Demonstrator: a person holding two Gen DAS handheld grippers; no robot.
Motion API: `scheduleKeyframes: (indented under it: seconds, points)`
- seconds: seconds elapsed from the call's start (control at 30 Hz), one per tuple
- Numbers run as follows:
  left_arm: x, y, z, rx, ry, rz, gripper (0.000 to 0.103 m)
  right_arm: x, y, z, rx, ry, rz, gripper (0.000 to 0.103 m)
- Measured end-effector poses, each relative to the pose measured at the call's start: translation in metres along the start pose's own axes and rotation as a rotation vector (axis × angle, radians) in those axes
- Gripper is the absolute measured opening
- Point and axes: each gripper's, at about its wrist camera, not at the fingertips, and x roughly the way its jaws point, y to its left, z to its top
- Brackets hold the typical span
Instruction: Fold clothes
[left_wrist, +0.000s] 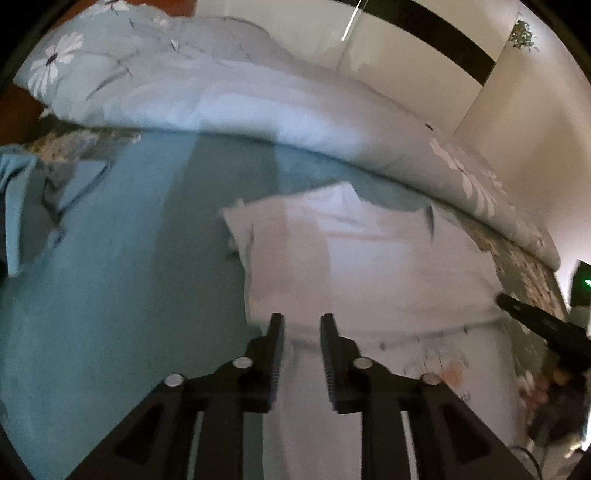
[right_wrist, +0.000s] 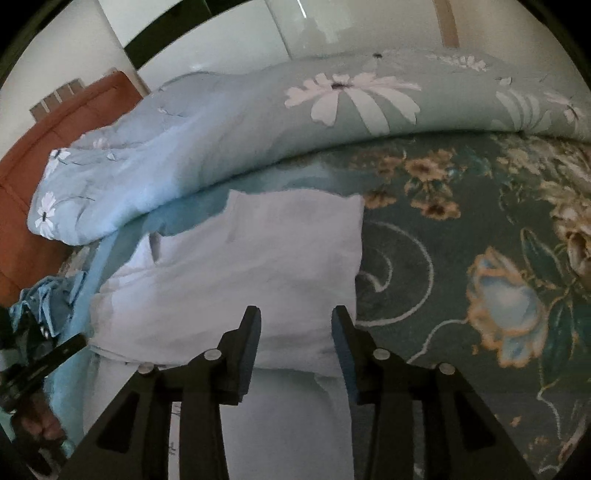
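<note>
A white garment (left_wrist: 369, 266) lies flat on the bed, its top part doubled over into a rectangle. My left gripper (left_wrist: 303, 321) hovers over its near left edge, jaws a little apart, and the cloth shows through the gap unpinched. In the right wrist view the same white garment (right_wrist: 258, 266) fills the middle. My right gripper (right_wrist: 295, 314) stands open above its near right part, with nothing between the fingers. A finger of the right gripper (left_wrist: 535, 325) pokes in at the far right of the left wrist view. At the lower left of the right wrist view the left gripper (right_wrist: 55, 358) is blurred.
A pale blue duvet with white daisies (left_wrist: 221, 96) is bunched along the far side of the bed. Teal sheet (left_wrist: 129, 277) lies to the left, a dark floral bedspread (right_wrist: 480, 258) to the right. A blue garment (right_wrist: 48, 299) sits crumpled at the left. An orange headboard (right_wrist: 48, 129) and white wardrobe doors (left_wrist: 424, 74) stand behind.
</note>
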Motion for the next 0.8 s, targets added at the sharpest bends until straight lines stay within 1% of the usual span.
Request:
scheduleKeyframes:
  seconds: [0.07, 0.17, 0.23, 0.3, 0.33, 0.37, 0.4, 0.43, 0.5, 0.6, 0.67, 0.7, 0.73, 0.8]
  points:
    - [0.005, 0.003, -0.003, -0.019, 0.036, -0.006, 0.026, 0.003, 0.003, 0.000, -0.009, 0.000, -0.027, 0.042]
    - [0.001, 0.004, -0.008, -0.033, 0.054, 0.006, 0.026, -0.008, 0.009, -0.003, 0.006, -0.032, -0.062, 0.042]
    - [-0.015, 0.002, -0.016, -0.022, 0.031, -0.003, 0.026, -0.026, 0.014, -0.010, 0.000, -0.069, -0.060, 0.042]
    - [-0.035, 0.001, -0.026, -0.007, 0.001, -0.013, 0.028, -0.046, 0.019, -0.021, -0.010, -0.098, -0.041, 0.042]
    - [-0.049, 0.002, -0.035, 0.002, -0.016, -0.016, 0.035, -0.058, 0.021, -0.030, -0.021, -0.108, -0.025, 0.042]
    - [-0.063, 0.004, -0.046, 0.010, -0.031, -0.013, 0.047, -0.069, 0.023, -0.040, -0.031, -0.116, -0.010, 0.045]
    - [-0.075, 0.006, -0.056, 0.014, -0.043, -0.004, 0.052, -0.078, 0.024, -0.051, -0.042, -0.118, 0.005, 0.051]
    - [-0.085, 0.007, -0.067, 0.017, -0.054, 0.004, 0.058, -0.086, 0.024, -0.063, -0.055, -0.109, 0.018, 0.054]
    - [-0.102, 0.010, -0.087, 0.023, -0.069, 0.019, 0.060, -0.102, 0.023, -0.090, -0.082, -0.084, 0.039, 0.055]
    - [-0.120, 0.016, -0.117, 0.026, -0.071, 0.028, 0.062, -0.119, 0.013, -0.130, -0.104, -0.026, 0.013, 0.055]
    - [-0.131, 0.019, -0.138, 0.029, -0.072, 0.034, 0.066, -0.130, 0.001, -0.158, -0.089, 0.010, -0.004, 0.055]
    - [-0.137, 0.021, -0.148, 0.032, -0.070, 0.031, 0.067, -0.136, -0.006, -0.169, -0.074, 0.021, 0.006, 0.055]
    - [-0.140, 0.022, -0.157, 0.033, -0.063, 0.016, 0.071, -0.143, -0.013, -0.181, -0.057, 0.033, 0.023, 0.055]
    - [-0.143, 0.023, -0.173, 0.028, -0.045, -0.023, 0.074, -0.153, -0.027, -0.200, -0.026, 0.053, 0.053, 0.055]
